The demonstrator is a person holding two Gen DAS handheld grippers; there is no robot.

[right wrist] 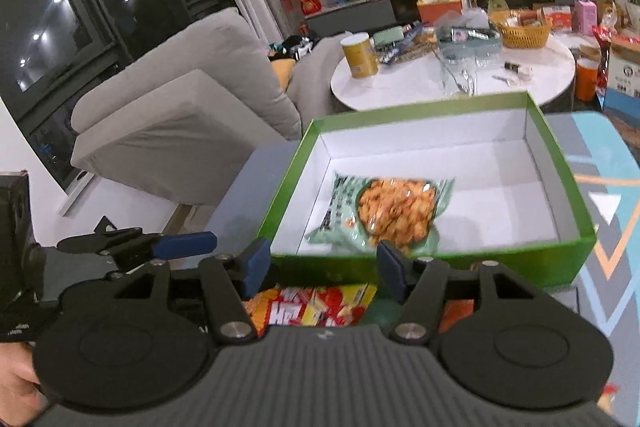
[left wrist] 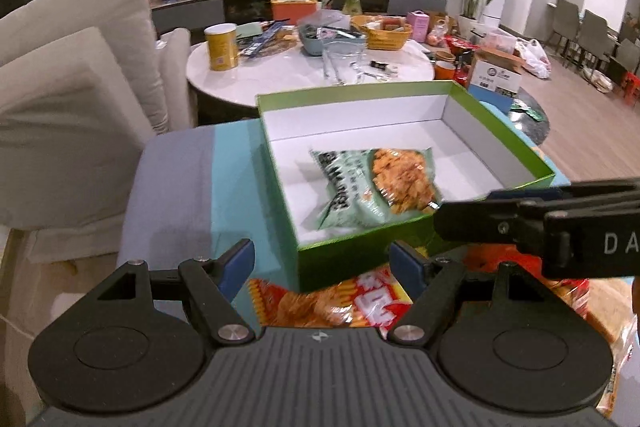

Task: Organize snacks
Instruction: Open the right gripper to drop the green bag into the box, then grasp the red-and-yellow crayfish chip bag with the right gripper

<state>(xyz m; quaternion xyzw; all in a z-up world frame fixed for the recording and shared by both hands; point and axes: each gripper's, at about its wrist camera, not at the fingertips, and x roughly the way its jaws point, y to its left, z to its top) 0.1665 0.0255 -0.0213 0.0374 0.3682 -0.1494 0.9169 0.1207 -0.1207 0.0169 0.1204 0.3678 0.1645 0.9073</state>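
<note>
A green box (left wrist: 400,239) with a white inside stands on the blue cloth, and a pale green snack bag (left wrist: 372,187) lies in it. In front of the box lies a red and yellow snack bag (left wrist: 340,303). My left gripper (left wrist: 323,263) hovers open over that bag, short of the box's near corner, with nothing between its pads. My right gripper (left wrist: 472,207) reaches in from the right at the box's front wall. In the right wrist view my right gripper (right wrist: 326,267) is open and empty above the red and yellow bag (right wrist: 320,307), facing the box (right wrist: 440,263) and the green bag (right wrist: 384,215). The left gripper (right wrist: 180,245) is at its left.
More orange snack packs (left wrist: 572,291) lie at the right under the right gripper. Behind the box is a round white table (left wrist: 280,75) with a yellow can (left wrist: 221,47), baskets and a glass. A pale sofa (left wrist: 72,87) stands at the left, and a cardboard box (left wrist: 498,71) at the back right.
</note>
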